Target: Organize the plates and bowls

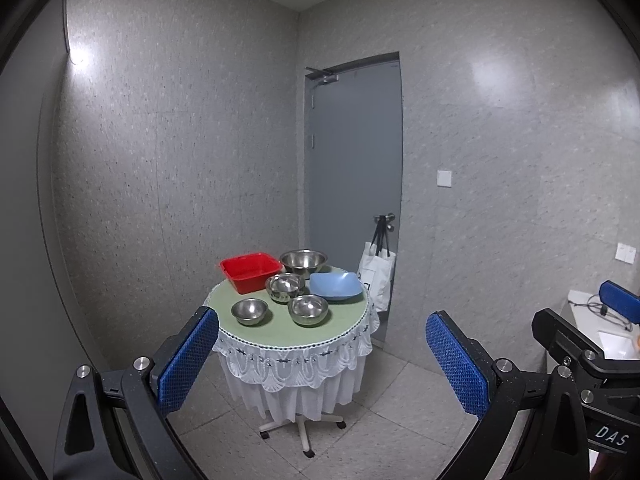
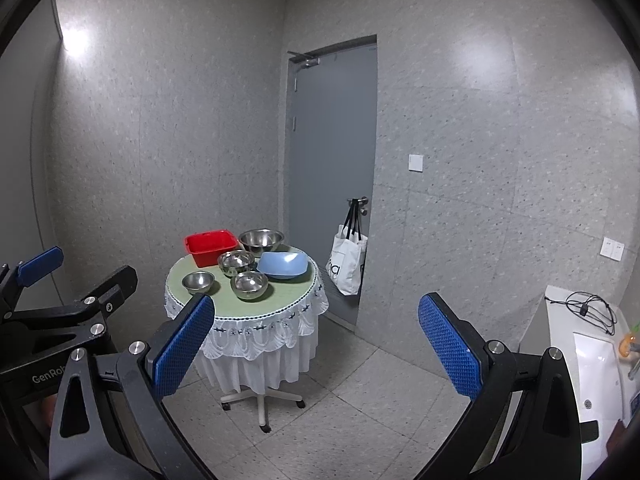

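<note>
Far ahead, on round counter (image 1: 320,330) with lace cloth: red tub (image 1: 250,271), big metal bowl (image 1: 303,262), three small metal bowls (image 1: 308,310) and blue bowl (image 1: 335,286), all close together. Left gripper (image 1: 322,360) and right gripper (image 2: 316,344) both held well back, fingers (image 2: 182,346) spread wide, holding nothing.
</note>
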`<state>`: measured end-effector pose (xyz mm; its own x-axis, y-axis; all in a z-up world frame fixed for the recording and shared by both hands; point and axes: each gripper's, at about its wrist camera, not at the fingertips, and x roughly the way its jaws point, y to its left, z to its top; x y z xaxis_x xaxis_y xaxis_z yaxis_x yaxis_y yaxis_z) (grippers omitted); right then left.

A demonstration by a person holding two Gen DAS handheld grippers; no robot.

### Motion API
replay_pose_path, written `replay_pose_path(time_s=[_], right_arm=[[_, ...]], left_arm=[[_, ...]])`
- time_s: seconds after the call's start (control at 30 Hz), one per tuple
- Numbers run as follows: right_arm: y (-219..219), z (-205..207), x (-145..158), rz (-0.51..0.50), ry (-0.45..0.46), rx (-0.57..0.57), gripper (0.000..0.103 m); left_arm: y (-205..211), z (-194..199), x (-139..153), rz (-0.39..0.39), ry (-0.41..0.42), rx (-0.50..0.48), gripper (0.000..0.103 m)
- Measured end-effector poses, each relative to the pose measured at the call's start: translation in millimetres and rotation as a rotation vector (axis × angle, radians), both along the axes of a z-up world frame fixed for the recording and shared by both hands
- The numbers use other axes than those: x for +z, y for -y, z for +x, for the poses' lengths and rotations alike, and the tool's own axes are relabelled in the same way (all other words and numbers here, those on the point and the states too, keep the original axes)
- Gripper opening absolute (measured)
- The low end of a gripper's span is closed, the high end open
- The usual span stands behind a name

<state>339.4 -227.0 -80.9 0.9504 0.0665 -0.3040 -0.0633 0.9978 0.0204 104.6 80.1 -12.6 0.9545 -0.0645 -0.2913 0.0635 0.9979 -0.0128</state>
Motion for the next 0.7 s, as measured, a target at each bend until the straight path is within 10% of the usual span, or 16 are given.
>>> replay_pose_path(time_s=[0.4, 0.7], right_arm=[[-29.0, 79.6, -18.4, -0.031, -0.063, 0.063, 0.103], [-44.2, 213.9, -49.3, -0.022, -0.122, 0.199, 0.103]], left_arm=[[-3.1, 92.5, -5.4, -0.018, -0.076, 0.057, 0.102], [17.4, 213.3, -10.5, -0.002, -0.156, 0.177, 0.102]])
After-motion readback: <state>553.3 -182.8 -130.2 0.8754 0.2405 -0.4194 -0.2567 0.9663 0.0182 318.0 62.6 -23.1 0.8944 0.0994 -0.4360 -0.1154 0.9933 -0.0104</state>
